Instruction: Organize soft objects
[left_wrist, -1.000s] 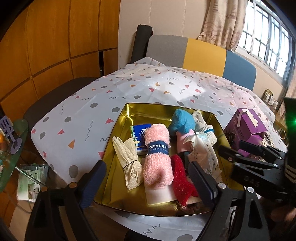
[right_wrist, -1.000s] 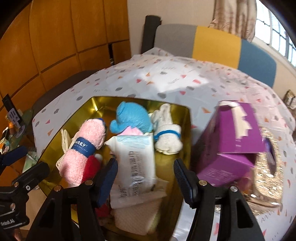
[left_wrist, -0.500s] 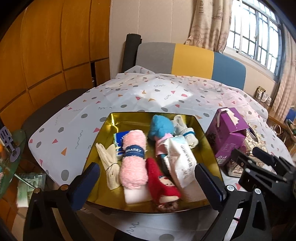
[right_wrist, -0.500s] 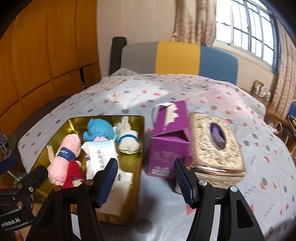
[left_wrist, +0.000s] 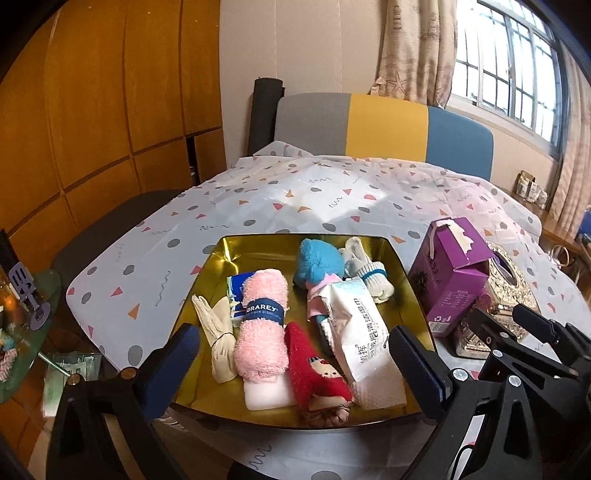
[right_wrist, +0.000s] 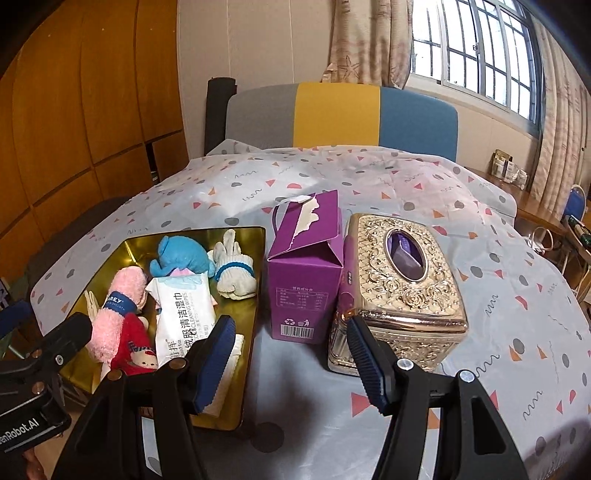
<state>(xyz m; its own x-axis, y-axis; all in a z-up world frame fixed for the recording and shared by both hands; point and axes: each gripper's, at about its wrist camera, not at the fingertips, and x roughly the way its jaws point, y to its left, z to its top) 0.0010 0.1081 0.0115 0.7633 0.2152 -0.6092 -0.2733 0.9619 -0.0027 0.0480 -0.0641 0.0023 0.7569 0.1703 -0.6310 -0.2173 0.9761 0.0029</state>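
Observation:
A gold tray (left_wrist: 258, 249) (right_wrist: 255, 295) on the table holds a rolled pink towel (left_wrist: 262, 321) (right_wrist: 118, 306), a red sock (left_wrist: 314, 369) (right_wrist: 133, 339), a blue plush (left_wrist: 319, 260) (right_wrist: 179, 256), a wet-wipes pack (left_wrist: 354, 325) (right_wrist: 183, 314), a white glove (left_wrist: 371, 275) (right_wrist: 234, 271), a beige cloth bundle (left_wrist: 218, 332) and a white sponge (left_wrist: 266, 393). My left gripper (left_wrist: 295, 365) hangs wide open over the tray's near edge, nothing between its fingers. My right gripper (right_wrist: 290, 362) stands open and empty in front of the purple carton (right_wrist: 306, 273) (left_wrist: 454, 273).
A gold ornate tissue box (right_wrist: 402, 284) (left_wrist: 506, 295) stands right of the purple carton. The patterned tablecloth (right_wrist: 517, 332) covers a round table. A grey, yellow and blue chair back (left_wrist: 384, 125) is behind. A low side stand (left_wrist: 22, 325) sits at the left.
Both grippers pulled back from the tray and the views widened. The left jaws spread wider. The right gripper swung right, from over the wipes pack to in front of the purple carton.

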